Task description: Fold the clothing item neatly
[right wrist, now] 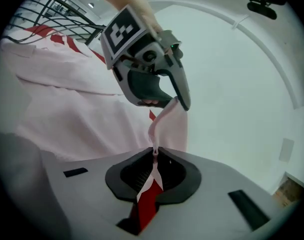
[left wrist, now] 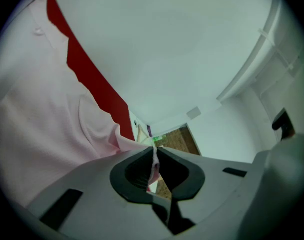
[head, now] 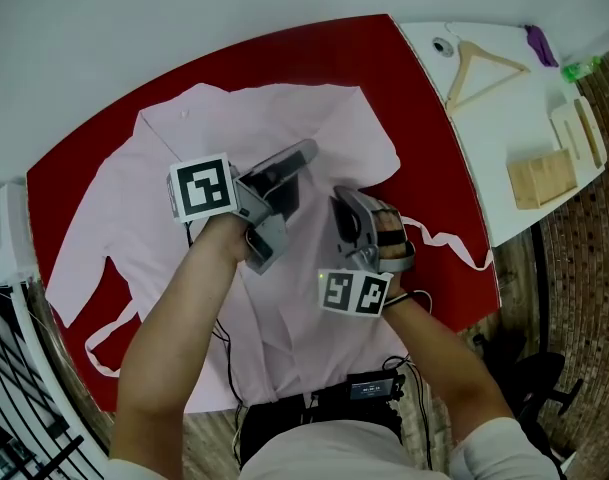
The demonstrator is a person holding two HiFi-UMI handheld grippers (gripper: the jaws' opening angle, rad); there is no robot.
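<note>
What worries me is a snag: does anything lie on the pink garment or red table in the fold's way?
Nothing visible does. The left gripper and right gripper pinch the pink garment, which lies alone on the red table; the hanger sits on the white table.

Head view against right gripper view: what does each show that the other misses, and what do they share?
Only the head view: the wooden hanger on the white side table, and the pink garment spread out whole.
Only the right gripper view: the right gripper shut on a pinch of the garment, with a taut strip of fabric running up to the left gripper.
Both: the garment, the red table and the left gripper.
</note>
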